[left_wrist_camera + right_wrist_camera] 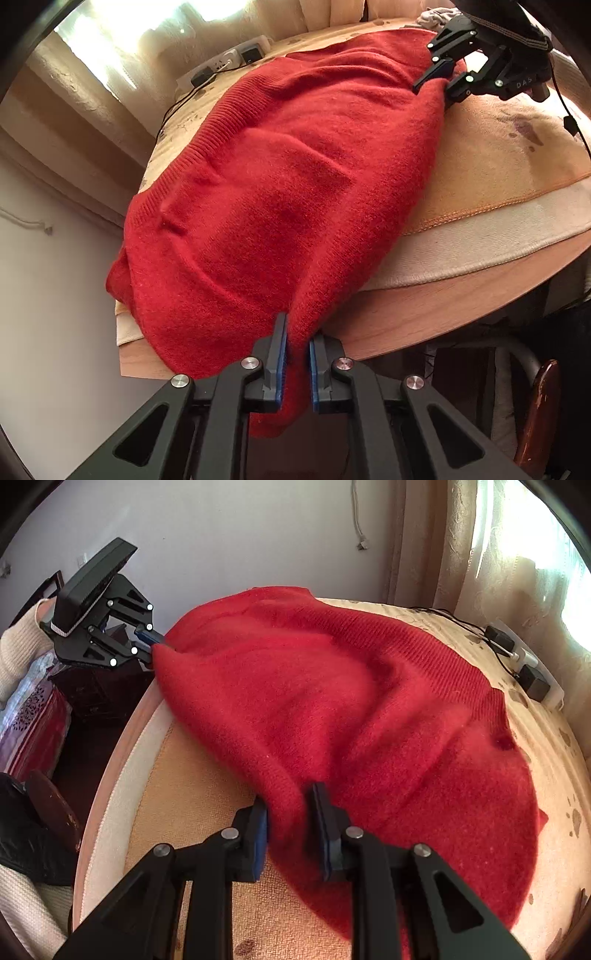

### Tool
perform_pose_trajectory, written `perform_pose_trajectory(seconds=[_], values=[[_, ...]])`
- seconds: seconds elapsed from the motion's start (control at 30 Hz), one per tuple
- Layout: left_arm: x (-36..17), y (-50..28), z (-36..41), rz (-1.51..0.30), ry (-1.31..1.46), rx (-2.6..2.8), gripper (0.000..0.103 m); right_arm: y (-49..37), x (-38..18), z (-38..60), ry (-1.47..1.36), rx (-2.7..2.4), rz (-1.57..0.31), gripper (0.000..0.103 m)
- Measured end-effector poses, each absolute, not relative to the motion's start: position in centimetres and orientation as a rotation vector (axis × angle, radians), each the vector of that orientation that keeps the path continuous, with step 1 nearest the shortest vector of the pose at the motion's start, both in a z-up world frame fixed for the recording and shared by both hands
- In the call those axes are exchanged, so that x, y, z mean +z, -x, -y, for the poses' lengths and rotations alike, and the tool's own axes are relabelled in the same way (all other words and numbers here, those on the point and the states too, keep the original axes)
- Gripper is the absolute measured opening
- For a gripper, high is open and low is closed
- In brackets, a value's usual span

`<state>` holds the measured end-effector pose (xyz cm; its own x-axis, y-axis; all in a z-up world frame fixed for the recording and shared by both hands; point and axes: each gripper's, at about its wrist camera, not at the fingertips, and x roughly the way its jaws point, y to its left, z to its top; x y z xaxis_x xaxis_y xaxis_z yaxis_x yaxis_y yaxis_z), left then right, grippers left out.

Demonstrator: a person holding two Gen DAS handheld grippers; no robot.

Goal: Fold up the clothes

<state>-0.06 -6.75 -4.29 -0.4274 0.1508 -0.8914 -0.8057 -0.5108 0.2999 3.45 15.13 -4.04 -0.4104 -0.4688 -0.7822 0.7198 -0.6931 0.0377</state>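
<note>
Left wrist view shows the left gripper [297, 354] with its jaws nearly closed, pinching a bunch of the red sweater [280, 192] at the near edge of the table [424, 314]. Right wrist view shows the right gripper [291, 830] pinching another bunch of the sweater, jaws a little apart with cloth squeezed between the blue pads [260, 834]. A tan cloth [498, 177] with brown spots covers the table. At its far edge lies a white power strip [532, 668] with black plugs. Curtains [461, 546] and a pale wall [221, 535] stand behind. The fuzzy, wrinkled sweater lies spread across the table, with a ribbed band on its far side.
</note>
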Motion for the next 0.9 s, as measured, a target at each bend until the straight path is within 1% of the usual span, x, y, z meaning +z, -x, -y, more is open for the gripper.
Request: perform_pose_trajectory(seconds=[0.07,0.17,0.2,0.23,0.27,0.3,0.37,0.4,0.43,0.5,0.53,0.67,0.73,0.8,0.9], values=[[-3.6,0.0,7.3,-0.959,1.125,1.991,0.019,-3.3,-3.9,-15.4,-1.043,-2.134,-0.37,0.025],[-1.2,0.4,9.4,-0.762,1.098,2.046,0.021,-3.3,-2.4,-17.2,-1.017,-2.138,-0.25,0.027],[-0.4,0.9,10.3,-0.674,1.091,2.081,0.022,-2.9,-1.9,-18.2,-1.014,-2.146,-0.178,0.035],[0.3,1.5,11.3,-0.579,1.085,2.115,0.025,-2.6,-1.4,-19.2,-1.009,-2.155,-0.105,0.064],[1.0,2.2,12.2,-0.494,1.075,2.148,0.027,-2.2,-0.9,-20.4,-0.995,-2.184,-0.02,0.081],[1.6,2.9,13.0,-0.419,1.062,2.182,0.03,-1.8,-0.4,-21.7,-0.972,-2.214,0.079,0.1],[2.5,3.3,14.3,-0.312,1.055,2.243,0.033,-1.3,0.2,-23.6,-0.931,-2.204,0.256,0.102],[2.7,3.6,14.8,-0.295,1.062,2.277,0.038,-1.3,0.6,-23.9,-0.92,-2.215,0.277,0.102],[2.8,4.3,15.0,-0.291,1.069,2.313,0.049,-1.2,1.0,-24.2,-0.909,-2.228,0.292,0.102],[3.0,5.4,15.6,-0.231,1.092,2.365,0.057,-1.3,1.5,-23.5,-0.9,-2.283,0.231,0.102],[2.9,6.6,16.0,-0.168,1.107,2.381,0.059,-1.3,1.8,-23.2,-0.896,-2.307,0.204,0.102],[1.4,11.3,17.6,0.121,1.164,2.394,0.059,0.9,1.5,-23.5,-0.92,-2.393,0.255,0.102],[0.4,13.8,17.6,0.23,1.187,2.358,0.059,2.9,1.1,-24.2,-0.939,-2.417,0.29,0.102],[-0.4,15.7,17.0,0.256,1.209,2.329,0.059,5.1,0.7,-25.0,-0.969,-2.433,0.328,0.102],[-1.8,18.0,15.8,0.258,1.268,2.31,0.059,8.6,0.0,-26.5,-1.033,-2.452,0.4,0.093]])
